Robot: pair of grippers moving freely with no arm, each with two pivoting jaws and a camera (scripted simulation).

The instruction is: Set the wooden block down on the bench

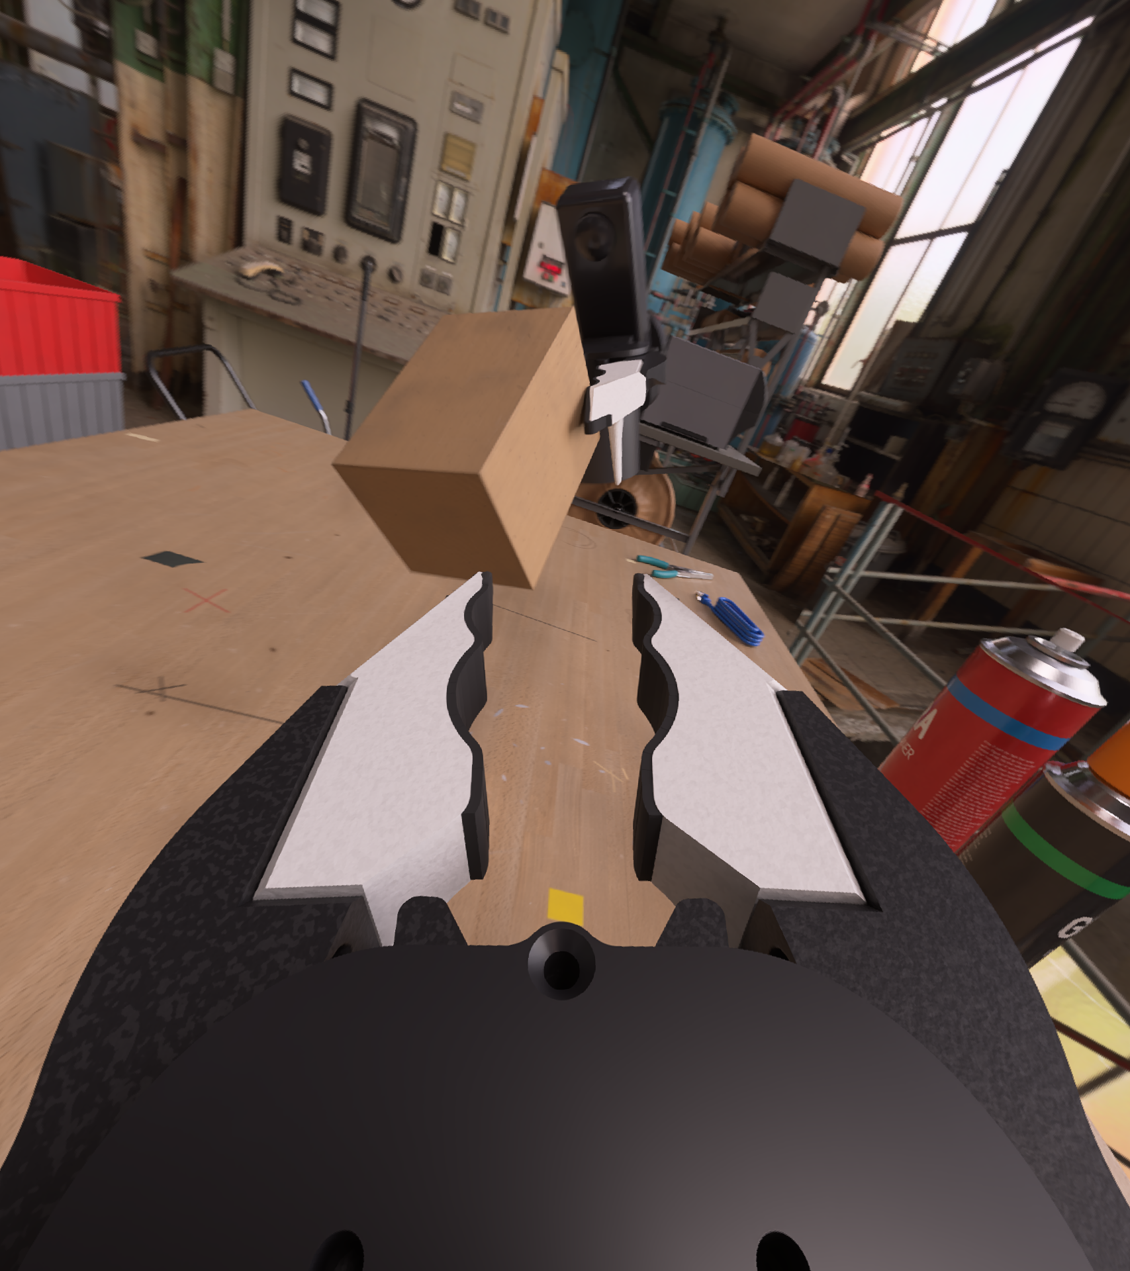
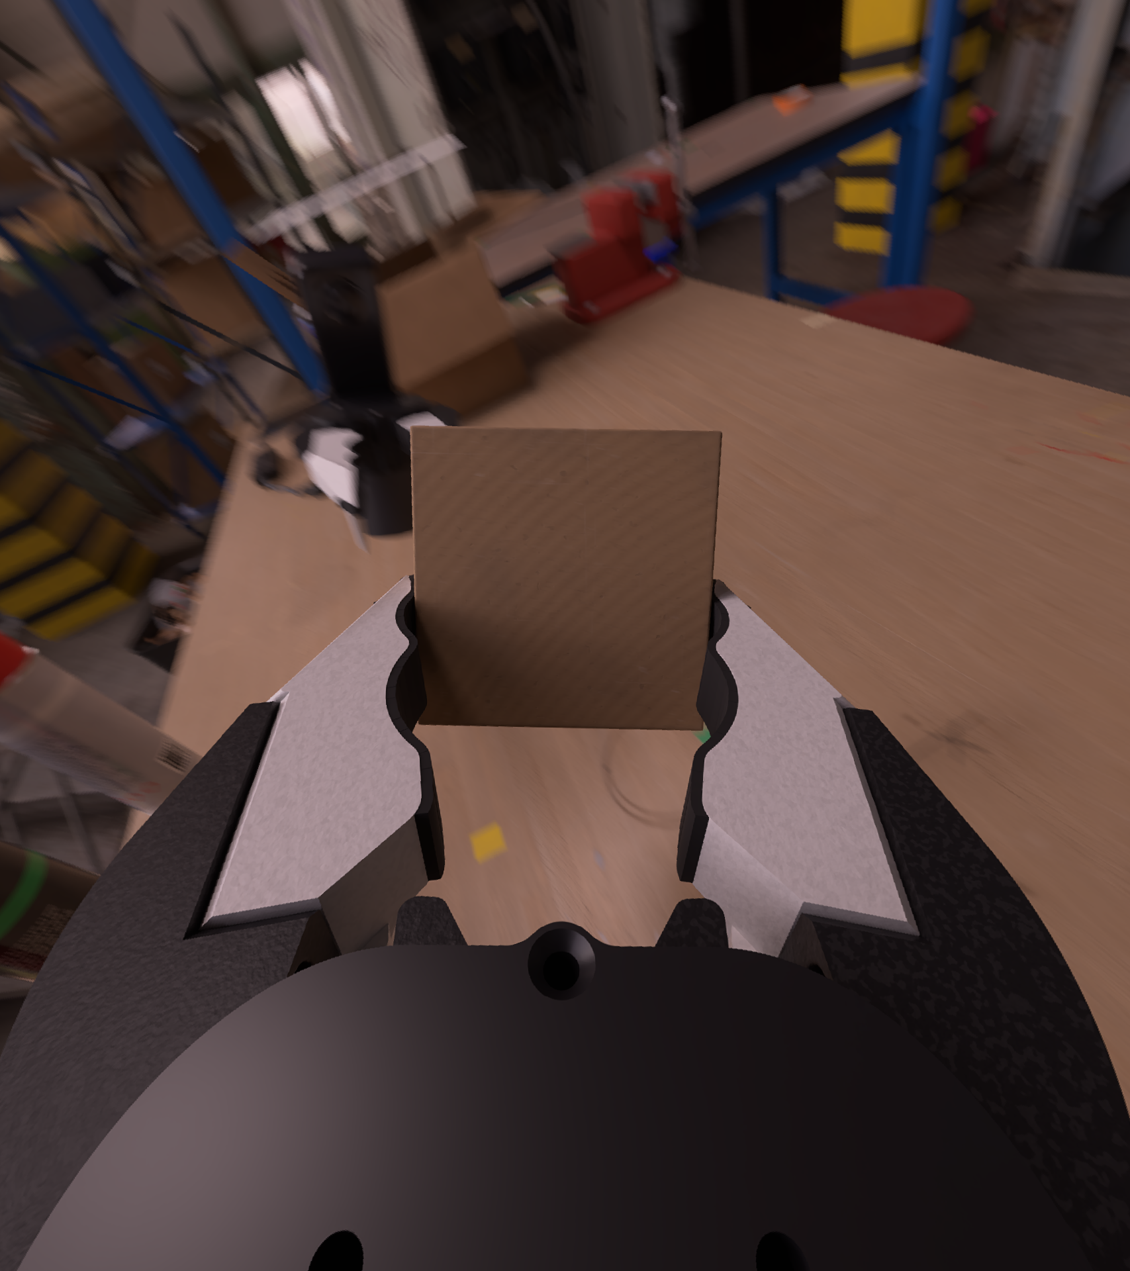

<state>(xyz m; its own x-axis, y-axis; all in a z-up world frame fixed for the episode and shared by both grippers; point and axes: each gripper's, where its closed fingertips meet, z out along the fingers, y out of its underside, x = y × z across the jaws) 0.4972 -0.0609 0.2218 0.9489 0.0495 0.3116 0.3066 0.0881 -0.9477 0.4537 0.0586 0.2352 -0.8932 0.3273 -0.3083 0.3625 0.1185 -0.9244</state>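
Note:
The wooden block (image 2: 565, 578) is a plain tan box held between my right gripper's (image 2: 563, 598) fingertips, above the bench (image 2: 926, 550). In the left wrist view the block (image 1: 472, 447) hangs tilted in the air over the wooden bench (image 1: 101, 619), with the right gripper (image 1: 606, 399) clamped on its far right end. My left gripper (image 1: 562, 591) is open and empty, just below and in front of the block, not touching it. The left gripper (image 2: 355, 474) also shows blurred beyond the block in the right wrist view.
Two spray cans, one red (image 1: 988, 729) and one black with an orange cap (image 1: 1098, 825), stand at the bench's right edge. Pliers (image 1: 672, 568) and a blue clip (image 1: 734, 619) lie farther back. A red and grey bin (image 1: 18, 344) stands at far left. A yellow square (image 1: 565, 904) marks the bench.

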